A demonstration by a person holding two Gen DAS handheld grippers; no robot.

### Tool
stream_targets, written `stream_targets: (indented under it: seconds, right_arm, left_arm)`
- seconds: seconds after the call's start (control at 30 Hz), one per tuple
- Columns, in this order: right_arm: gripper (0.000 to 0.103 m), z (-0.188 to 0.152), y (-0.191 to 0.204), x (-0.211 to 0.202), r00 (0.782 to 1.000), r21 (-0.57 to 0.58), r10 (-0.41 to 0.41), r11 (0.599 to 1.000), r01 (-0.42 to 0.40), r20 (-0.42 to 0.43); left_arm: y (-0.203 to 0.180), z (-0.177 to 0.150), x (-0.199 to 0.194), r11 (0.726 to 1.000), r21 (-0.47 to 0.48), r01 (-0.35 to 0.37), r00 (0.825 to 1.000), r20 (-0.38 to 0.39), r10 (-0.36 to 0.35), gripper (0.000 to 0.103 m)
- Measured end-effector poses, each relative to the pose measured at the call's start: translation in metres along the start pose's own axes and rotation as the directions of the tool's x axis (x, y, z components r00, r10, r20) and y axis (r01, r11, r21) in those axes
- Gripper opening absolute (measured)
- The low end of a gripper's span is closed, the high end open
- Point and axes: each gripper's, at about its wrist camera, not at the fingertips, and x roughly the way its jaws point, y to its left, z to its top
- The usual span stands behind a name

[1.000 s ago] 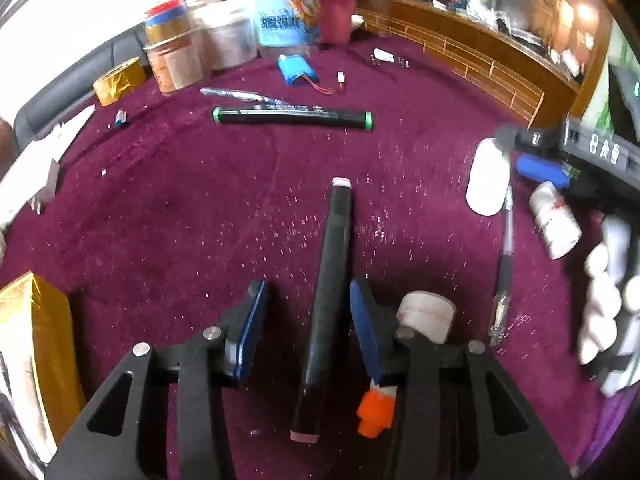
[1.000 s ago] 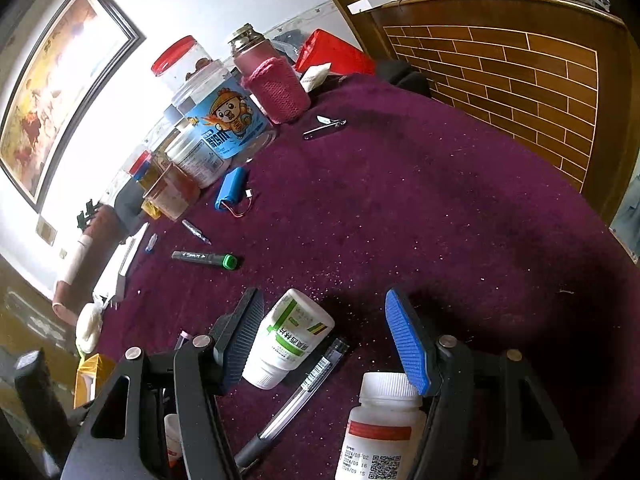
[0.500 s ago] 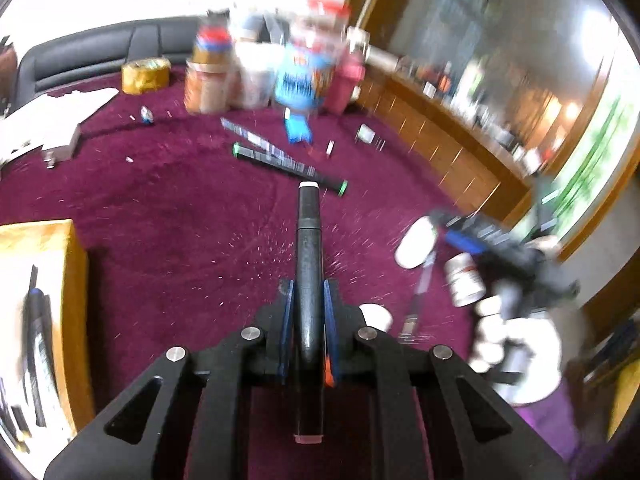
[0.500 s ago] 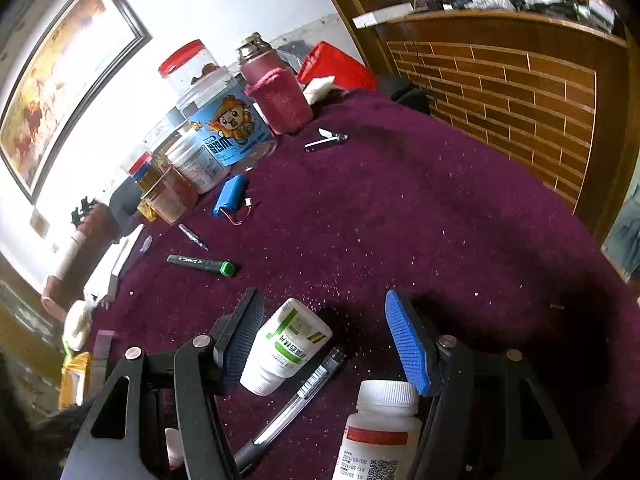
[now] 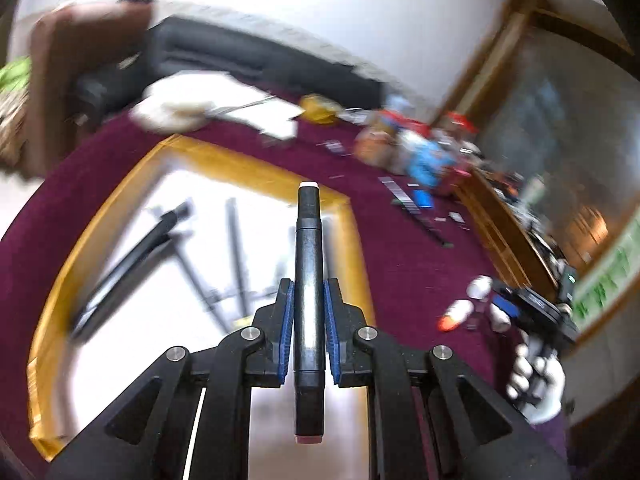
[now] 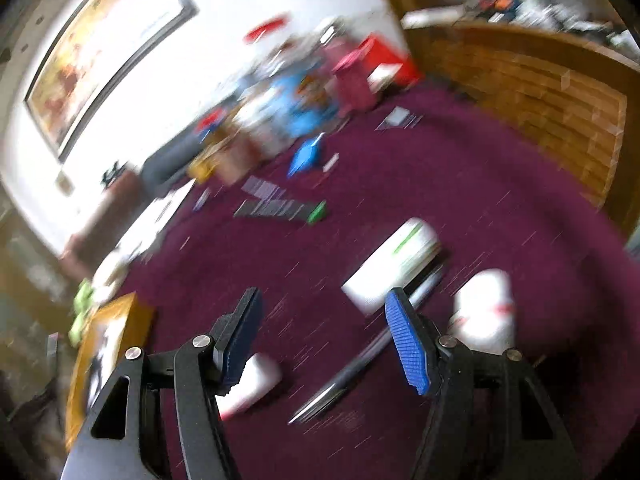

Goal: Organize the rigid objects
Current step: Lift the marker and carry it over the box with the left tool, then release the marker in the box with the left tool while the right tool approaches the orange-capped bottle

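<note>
My left gripper [image 5: 308,300] is shut on a black marker [image 5: 307,280] with a white tip and holds it above a yellow-rimmed box [image 5: 256,164] with a white floor and several pens [image 5: 132,256] inside. My right gripper [image 6: 324,340] is open and empty above the purple cloth. Near it lie a white bottle with green print [image 6: 394,266], a silver pen [image 6: 360,372], a white bottle with a red label [image 6: 484,312] and a small white bottle [image 6: 252,384]. The right wrist view is blurred by motion.
A black marker with a green cap [image 6: 284,210] and a blue battery pack [image 6: 306,154] lie further out. Jars and tubs [image 6: 296,96] stand at the back. The box also shows at the left in the right wrist view [image 6: 132,312]. A wooden wall [image 6: 540,92] borders the right.
My left gripper closed on the black marker, lifted it and swung left over the yellow-rimmed box. My right gripper stays open and has shifted left, so the bottles now lie to its right.
</note>
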Motion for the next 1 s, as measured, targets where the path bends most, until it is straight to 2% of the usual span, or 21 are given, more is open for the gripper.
stream_targets:
  seconds: [0.13,0.33,0.43,0.5,0.53,0.73,0.77,0.9,0.97,1.0]
  right_arm:
    - [0.058,-0.025,0.02,0.027,0.988,0.001,0.053,0.999,-0.054,-0.147]
    - [0.058,-0.037,0.037,0.04,0.983,-0.031,0.033,0.999,-0.039,-0.181]
    - [0.058,-0.035,0.04,0.04,0.984,-0.044,0.017,0.999,-0.025,-0.177]
    - [0.058,-0.036,0.042,0.04,0.983,-0.056,0.003,0.998,-0.013,-0.181]
    - [0.058,-0.037,0.046,0.041,0.983,-0.061,-0.006,0.998,-0.005,-0.184]
    - [0.058,-0.044,0.063,0.048,0.978,-0.11,-0.035,0.994,0.013,-0.204]
    - [0.058,-0.046,0.068,0.051,0.978,-0.125,-0.046,0.992,0.02,-0.203]
    - [0.058,-0.049,0.083,0.06,0.978,-0.189,-0.104,0.98,0.07,-0.178]
    - [0.058,-0.05,0.087,0.062,0.978,-0.207,-0.121,0.975,0.085,-0.169]
    - [0.058,-0.051,0.089,0.062,0.978,-0.217,-0.131,0.972,0.094,-0.163]
  left_arm:
    - [0.041,-0.017,0.005,0.991,-0.101,-0.083,0.996,-0.048,0.078,0.012]
    - [0.056,-0.031,0.023,0.979,-0.15,-0.139,0.984,-0.132,0.12,0.012]
    - [0.052,-0.031,0.022,0.98,-0.151,-0.128,0.987,-0.121,0.11,0.018]
    - [0.05,-0.031,0.018,0.982,-0.134,-0.132,0.987,-0.107,0.118,0.03]
    - [0.05,-0.03,0.018,0.983,-0.12,-0.138,0.987,-0.096,0.127,0.032]
    - [0.068,-0.023,-0.006,0.976,-0.125,-0.179,0.984,-0.02,0.177,0.033]
    - [0.072,-0.021,-0.009,0.972,-0.125,-0.198,0.98,-0.008,0.199,0.034]
    - [0.093,-0.004,-0.013,0.932,-0.111,-0.345,0.937,0.012,0.349,0.037]
    - [0.101,0.004,-0.004,0.929,-0.102,-0.355,0.934,-0.017,0.356,0.037]
    - [0.098,0.006,0.001,0.921,-0.063,-0.384,0.923,-0.028,0.383,0.044]
